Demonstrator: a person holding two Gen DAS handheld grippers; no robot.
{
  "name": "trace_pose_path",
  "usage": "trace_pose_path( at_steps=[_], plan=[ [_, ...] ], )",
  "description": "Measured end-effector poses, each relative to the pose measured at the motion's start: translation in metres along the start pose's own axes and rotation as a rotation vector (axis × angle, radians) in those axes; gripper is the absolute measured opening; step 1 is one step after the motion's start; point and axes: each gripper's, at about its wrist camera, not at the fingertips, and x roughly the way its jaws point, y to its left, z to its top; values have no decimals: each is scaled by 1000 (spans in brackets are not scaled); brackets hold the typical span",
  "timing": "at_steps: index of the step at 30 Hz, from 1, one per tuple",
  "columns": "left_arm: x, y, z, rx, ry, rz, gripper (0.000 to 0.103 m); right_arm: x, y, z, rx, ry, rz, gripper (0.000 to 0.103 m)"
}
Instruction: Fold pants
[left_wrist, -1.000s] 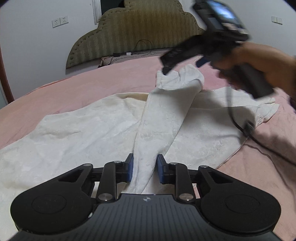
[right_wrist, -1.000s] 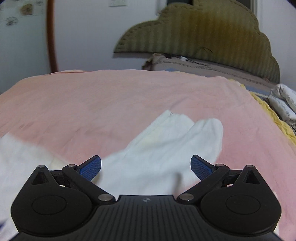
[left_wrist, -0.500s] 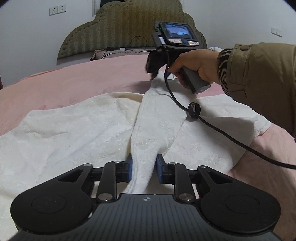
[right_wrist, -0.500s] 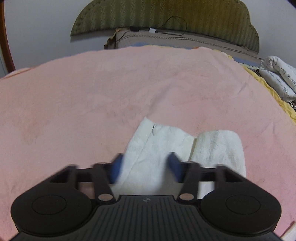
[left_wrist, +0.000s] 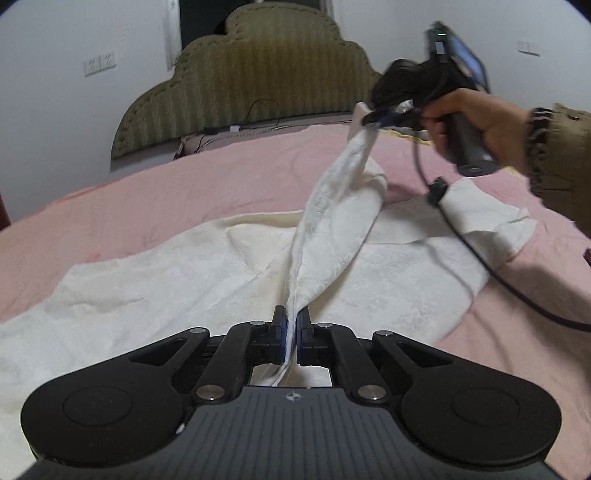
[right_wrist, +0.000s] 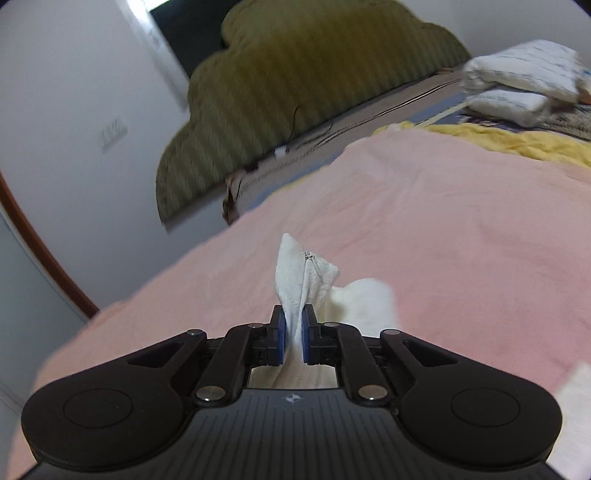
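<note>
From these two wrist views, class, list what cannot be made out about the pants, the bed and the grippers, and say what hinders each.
- Pants: left wrist view, the near end is hidden under the left gripper.
- Right gripper: left wrist view, motion blur hides its fingers.
- Folded bedding: right wrist view, blurred; its print is unreadable.
- Wall sockets: left wrist view, too small for detail.

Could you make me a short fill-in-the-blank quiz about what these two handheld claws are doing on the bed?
1. Both grippers are shut on the white ____.
2. The right gripper holds its end ____ the pink blanket, not on it.
3. The left gripper has cloth pinched ____ its fingers.
4. The headboard is ____ in colour.

Missing words: pants; above; between; olive green
</note>
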Motion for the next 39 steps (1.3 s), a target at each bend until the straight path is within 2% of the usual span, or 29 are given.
trace_pose_path(
  at_steps=[2,6,11,16,21,25,26,27,28,29,30,31,33,36,37,39],
  plan=[
    [-9,-9,-2,57,-27,7,5,-38,-32,1,29,-19,32,8],
    [-17,-19,-7,117,-37,-2,5,-101,-97,-16,134,-50,0,9],
    [-14,-27,-13,144,-16,15,5,-131,-151,-53,271,-27,-45,9],
    [-36,-23,-11,162,-54,12,5,-158,-160,-74,312,-73,-40,9],
    [-24,-36,-25,235,17,2,5,-168,-172,-80,305,-45,-80,9],
    [-14,-39,-36,251,47,8,6,-170,-182,-77,277,-55,-183,10],
    [-17,-37,-35,241,43,7,10,-171,-187,-75,288,-36,-180,10],
    [-22,-35,-32,226,39,-1,21,-175,-188,-73,300,-39,-183,10],
    [-27,-32,-29,206,34,-19,22,-184,-185,-70,271,-70,-201,10],
    [-33,-30,-25,188,28,-45,23,-192,-178,-67,214,-120,-237,10],
    [-41,-29,-21,173,13,-73,28,-199,-168,-65,139,-164,-260,10],
    [-47,-29,-17,165,-9,-95,32,-201,-155,-61,62,-184,-248,11],
    [-56,-32,-10,156,-53,-103,54,-188,-131,-59,-71,-124,-145,11],
    [-55,-35,-4,125,-95,-5,61,-147,-112,-65,-134,49,-39,11],
    [-49,-33,-3,111,-86,26,61,-132,-112,-70,-147,91,-51,11],
    [-33,-24,-5,89,-5,82,61,-110,-117,-78,-189,146,-148,10]
  ],
)
